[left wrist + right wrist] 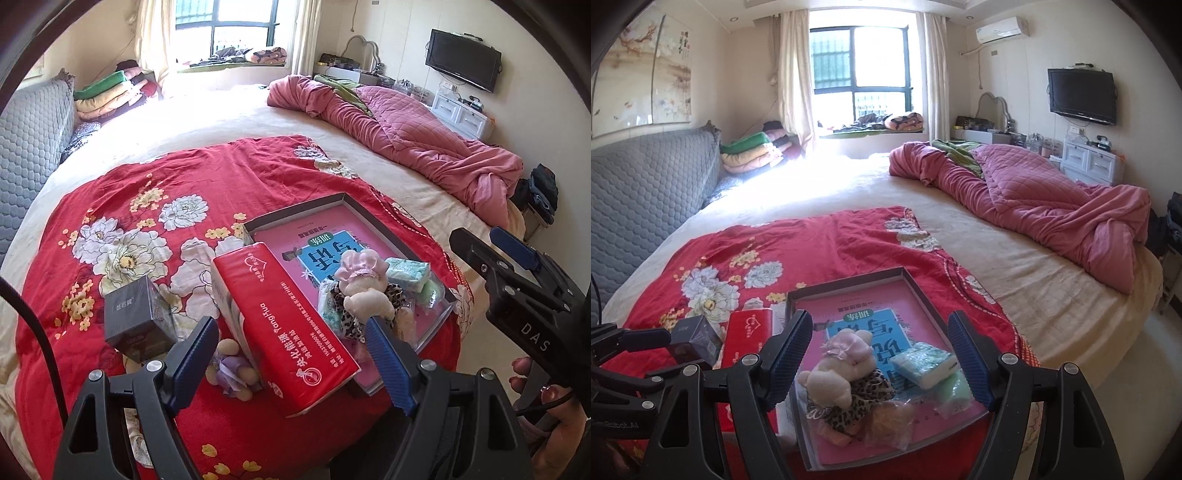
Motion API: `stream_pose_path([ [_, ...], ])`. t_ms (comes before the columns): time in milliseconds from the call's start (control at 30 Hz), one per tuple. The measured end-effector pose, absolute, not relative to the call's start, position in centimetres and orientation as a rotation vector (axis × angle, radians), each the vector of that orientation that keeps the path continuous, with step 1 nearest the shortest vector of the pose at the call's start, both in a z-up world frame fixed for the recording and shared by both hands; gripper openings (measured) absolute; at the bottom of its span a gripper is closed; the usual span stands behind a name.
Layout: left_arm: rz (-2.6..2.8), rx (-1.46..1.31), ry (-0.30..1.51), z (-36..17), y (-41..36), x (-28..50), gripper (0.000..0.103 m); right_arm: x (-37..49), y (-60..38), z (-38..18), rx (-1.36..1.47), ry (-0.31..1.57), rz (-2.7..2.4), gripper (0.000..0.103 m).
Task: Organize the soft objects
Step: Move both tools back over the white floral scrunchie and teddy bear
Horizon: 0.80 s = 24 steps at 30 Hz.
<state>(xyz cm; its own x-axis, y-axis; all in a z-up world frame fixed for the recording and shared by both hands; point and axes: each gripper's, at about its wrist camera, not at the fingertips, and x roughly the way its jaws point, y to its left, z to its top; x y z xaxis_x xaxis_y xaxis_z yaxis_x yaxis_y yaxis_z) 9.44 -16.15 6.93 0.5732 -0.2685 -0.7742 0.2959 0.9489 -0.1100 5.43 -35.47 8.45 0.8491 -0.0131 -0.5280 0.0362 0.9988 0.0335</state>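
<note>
Sorting looked partly done: a beige plush toy in a pink bonnet [846,373] and pale-green tissue packs [923,363] lay in the shallow grey-rimmed box [849,277]. Outside it remained the small purple-and-cream plush [231,371] and red tissue pack [291,332], while left gripper [291,363] and right gripper [886,356] hovered wide apart, holding nothing.

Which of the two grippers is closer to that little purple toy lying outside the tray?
Left. The left gripper hangs right above the purple toy; the right gripper is over the tray.
</note>
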Motion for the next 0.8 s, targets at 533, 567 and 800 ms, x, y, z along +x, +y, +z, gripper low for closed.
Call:
stream_pose_path([
  [533, -0.252, -0.004, 0.899, 7.3, -10.4, 6.4, 0.081, 3.9, -29.2, 10.3, -0.010, 0.551, 0.116, 0.077],
  [567, -0.245, -0.006, 0.898, 7.2, -10.1, 6.2, 0.081, 3.9, -28.8, 10.4, -0.018, 0.551, 0.122, 0.077],
  [800, -0.210, -0.039, 0.904, 7.0, -7.1, 5.4, 0.081, 3.2, -26.4, 10.6, -0.066, 0.559, 0.169, 0.077],
])
